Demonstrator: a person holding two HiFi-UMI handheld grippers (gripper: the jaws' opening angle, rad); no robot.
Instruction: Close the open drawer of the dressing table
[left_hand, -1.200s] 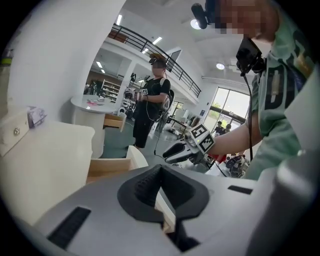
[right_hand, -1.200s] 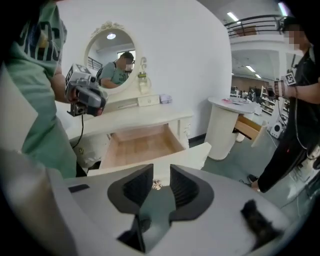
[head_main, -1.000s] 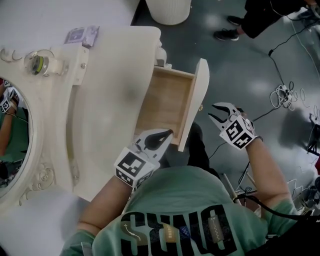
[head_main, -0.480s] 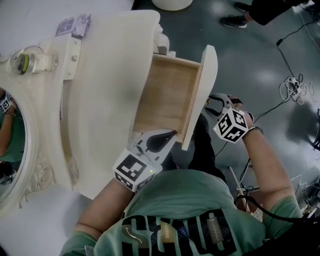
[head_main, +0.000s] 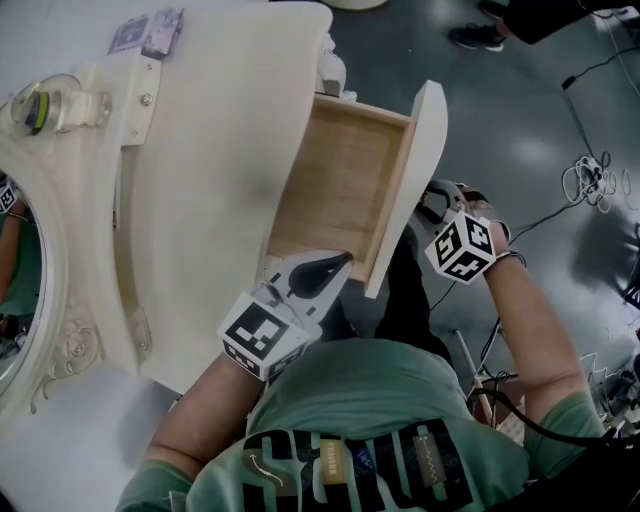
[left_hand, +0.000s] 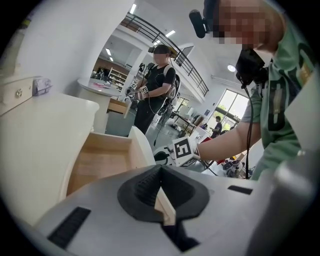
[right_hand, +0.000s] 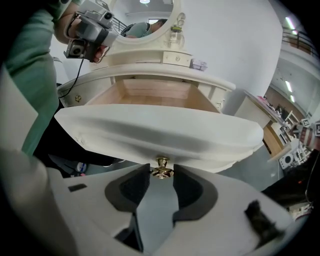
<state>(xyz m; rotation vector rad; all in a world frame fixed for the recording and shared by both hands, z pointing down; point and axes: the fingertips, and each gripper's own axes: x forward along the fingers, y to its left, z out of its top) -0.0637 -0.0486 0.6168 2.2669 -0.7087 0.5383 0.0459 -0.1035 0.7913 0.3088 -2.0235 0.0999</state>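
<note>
The dressing table's (head_main: 220, 150) wooden drawer (head_main: 345, 180) stands pulled out, its cream front (head_main: 415, 170) toward me. In the head view my right gripper (head_main: 432, 205) is at the outer face of that front. In the right gripper view its jaws have just been closing. The small brass knob (right_hand: 161, 168) sits between the tips of the right gripper (right_hand: 161, 172), touched on both sides. My left gripper (head_main: 335, 265) is shut, with its tip over the drawer's near side wall (left_hand: 165, 205) by the front corner. In the left gripper view the left gripper's (left_hand: 160, 169) tips meet.
An oval mirror (head_main: 25, 290) lies at the left, with a glass jar (head_main: 45, 108) and a small packet (head_main: 150, 32) at the table's back. Cables (head_main: 590, 180) trail on the grey floor at right. Another person's shoes (head_main: 478, 35) show at the top.
My right gripper has moved left and down from open air to the drawer front, and now has the knob between its jaws. The left gripper has hardly shifted. The drawer stays open.
</note>
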